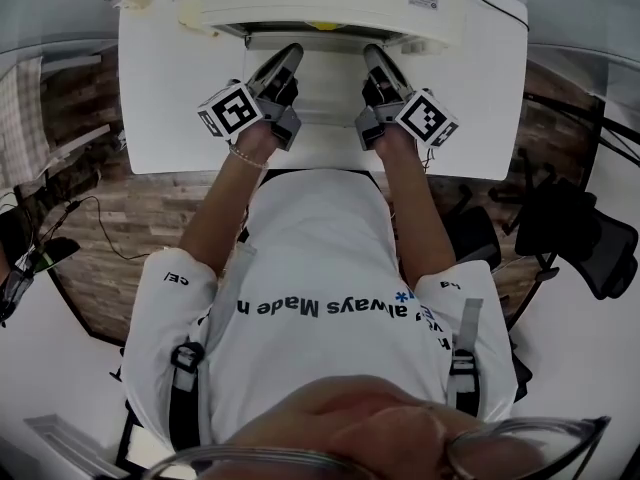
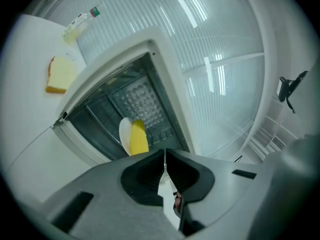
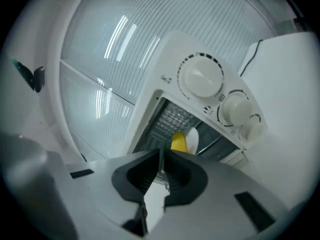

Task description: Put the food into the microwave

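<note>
Microwave (image 1: 335, 3) far on table (image 1: 170, 98), cavity open. Inside: one plate (image 2: 124, 131) with one yellow food (image 2: 138, 138).

Left of it, clear of the opening: one bread slice (image 2: 60, 74), one bottle (image 2: 80, 21).

Three knobs (image 3: 200, 78) at right.

Left gripper (image 2: 165, 154) and right gripper (image 3: 161, 154) pinched together, empty, side by side near the opening.

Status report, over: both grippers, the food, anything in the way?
Left gripper shut, empty. Right gripper shut, empty. Yellow food on plate inside open microwave. No obstacle seen.

Probably an office or test lab: white table (image 1: 160, 88), black office chair (image 1: 575, 238) (wood-look floor (image 1: 150, 218) beneath).
</note>
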`<state>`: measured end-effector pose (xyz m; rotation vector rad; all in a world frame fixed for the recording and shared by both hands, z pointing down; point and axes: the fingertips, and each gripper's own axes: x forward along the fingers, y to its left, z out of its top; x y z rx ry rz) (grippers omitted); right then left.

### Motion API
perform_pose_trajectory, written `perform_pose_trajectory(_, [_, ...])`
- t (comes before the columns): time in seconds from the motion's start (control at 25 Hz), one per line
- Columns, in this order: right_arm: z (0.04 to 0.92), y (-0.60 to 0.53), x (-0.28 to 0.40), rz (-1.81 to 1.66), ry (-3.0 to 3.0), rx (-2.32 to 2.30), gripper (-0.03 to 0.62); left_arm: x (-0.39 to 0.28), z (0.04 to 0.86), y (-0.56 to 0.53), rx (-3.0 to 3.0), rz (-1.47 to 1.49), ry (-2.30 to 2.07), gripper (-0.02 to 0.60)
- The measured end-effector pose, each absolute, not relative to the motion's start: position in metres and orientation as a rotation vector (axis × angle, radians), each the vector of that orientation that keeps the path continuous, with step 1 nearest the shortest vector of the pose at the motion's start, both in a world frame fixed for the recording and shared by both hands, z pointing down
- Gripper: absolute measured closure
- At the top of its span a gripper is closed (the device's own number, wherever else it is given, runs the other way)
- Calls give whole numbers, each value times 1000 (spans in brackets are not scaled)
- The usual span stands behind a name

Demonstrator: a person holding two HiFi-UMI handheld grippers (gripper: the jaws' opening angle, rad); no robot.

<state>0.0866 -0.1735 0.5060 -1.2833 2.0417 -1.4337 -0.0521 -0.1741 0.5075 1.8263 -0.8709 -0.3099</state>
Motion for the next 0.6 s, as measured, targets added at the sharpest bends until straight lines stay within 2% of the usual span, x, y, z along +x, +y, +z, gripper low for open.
perform_pose_trajectory(0.6, [396,-128,85,-901,2540,-1329,565,-35,406,-132,2168,-271,-867,565])
